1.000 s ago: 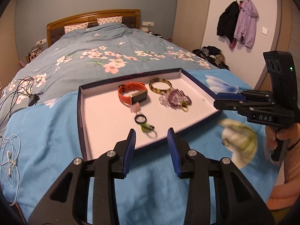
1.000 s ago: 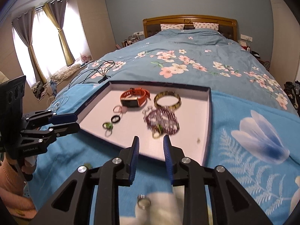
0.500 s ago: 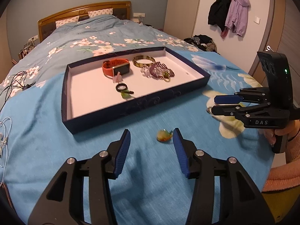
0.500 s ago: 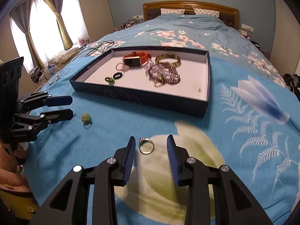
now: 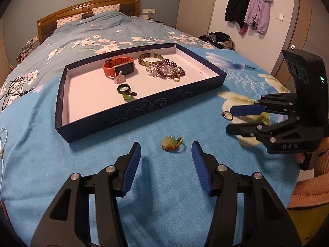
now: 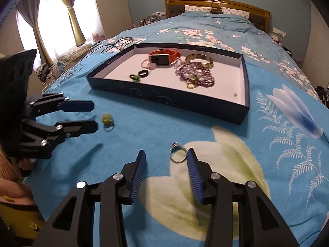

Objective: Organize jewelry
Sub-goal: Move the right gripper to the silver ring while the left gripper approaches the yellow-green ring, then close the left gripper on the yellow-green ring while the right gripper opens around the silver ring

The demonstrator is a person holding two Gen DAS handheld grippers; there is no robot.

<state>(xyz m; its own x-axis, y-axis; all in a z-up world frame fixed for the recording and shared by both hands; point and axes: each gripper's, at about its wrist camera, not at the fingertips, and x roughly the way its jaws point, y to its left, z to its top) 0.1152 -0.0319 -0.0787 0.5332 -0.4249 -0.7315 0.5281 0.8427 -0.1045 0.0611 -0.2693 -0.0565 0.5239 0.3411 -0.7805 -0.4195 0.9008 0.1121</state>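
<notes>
A dark blue tray [image 5: 144, 105] [image 6: 168, 100] with a white floor lies on the blue bedspread. It holds an orange watch [image 5: 118, 66], a bangle [image 5: 151, 59], purple beads [image 5: 168, 71] and small rings [image 5: 124, 89]. A yellow-green ring [image 5: 171, 143] [image 6: 107, 119] lies on the spread just ahead of my open left gripper [image 5: 166, 154]. A silver ring [image 6: 177, 154] [image 5: 226, 115] lies between the tips of my open right gripper [image 6: 166, 160], close to the right finger. Both grippers are empty.
The bed runs back to a wooden headboard [image 5: 88, 8]. Cables [image 5: 14, 90] lie at the left edge of the bed. Coats [image 5: 248, 6] hang on the right wall. Curtained windows [image 6: 51, 20] are on the left in the right wrist view.
Both grippers have pulled back from the tray and dropped toward the spread, and both have opened wider. The left now frames the yellow-green ring, the right the silver ring.
</notes>
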